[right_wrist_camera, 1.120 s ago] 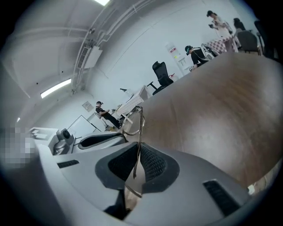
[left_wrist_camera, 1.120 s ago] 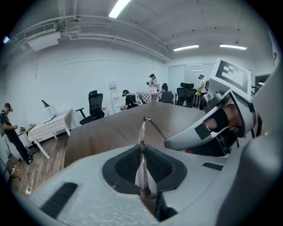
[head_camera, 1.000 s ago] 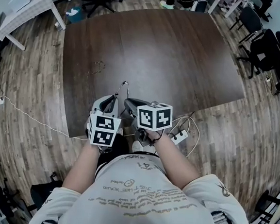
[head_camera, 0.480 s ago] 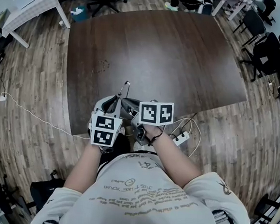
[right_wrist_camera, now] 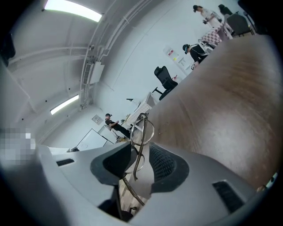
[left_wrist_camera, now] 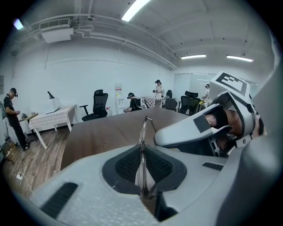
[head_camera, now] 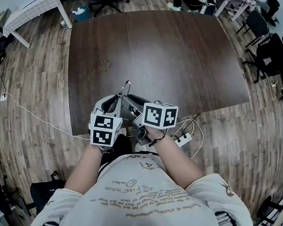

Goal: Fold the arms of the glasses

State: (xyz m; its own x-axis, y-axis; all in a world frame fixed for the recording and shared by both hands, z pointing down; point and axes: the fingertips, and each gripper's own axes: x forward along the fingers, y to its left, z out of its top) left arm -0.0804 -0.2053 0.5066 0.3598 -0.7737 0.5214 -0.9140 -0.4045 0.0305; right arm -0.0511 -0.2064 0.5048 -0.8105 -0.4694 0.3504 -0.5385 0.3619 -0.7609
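Observation:
The thin wire-framed glasses (left_wrist_camera: 143, 128) stand on edge over the near edge of the table, clamped between the dark pads of my left gripper (left_wrist_camera: 142, 148). In the head view the frame (head_camera: 126, 86) pokes up just beyond both grippers. My right gripper (right_wrist_camera: 138, 156) is at the glasses (right_wrist_camera: 142, 128) from the other side. Its jaws are opening. The lens rim and one arm lie in the gap between its pads, with space on both sides. In the left gripper view a right finger (left_wrist_camera: 194, 128) lies close beside the frame.
The dark brown table (head_camera: 161, 53) stretches away ahead. A power strip with cables (head_camera: 182, 137) lies on the wooden floor to my right. Office chairs (head_camera: 259, 32) stand at the far right, a white table (head_camera: 28, 1) at the far left. People stand in the background.
The right gripper has rolled a little and lifted slightly, its marker cube shifting right. The left gripper has stayed nearly in place with the glasses.

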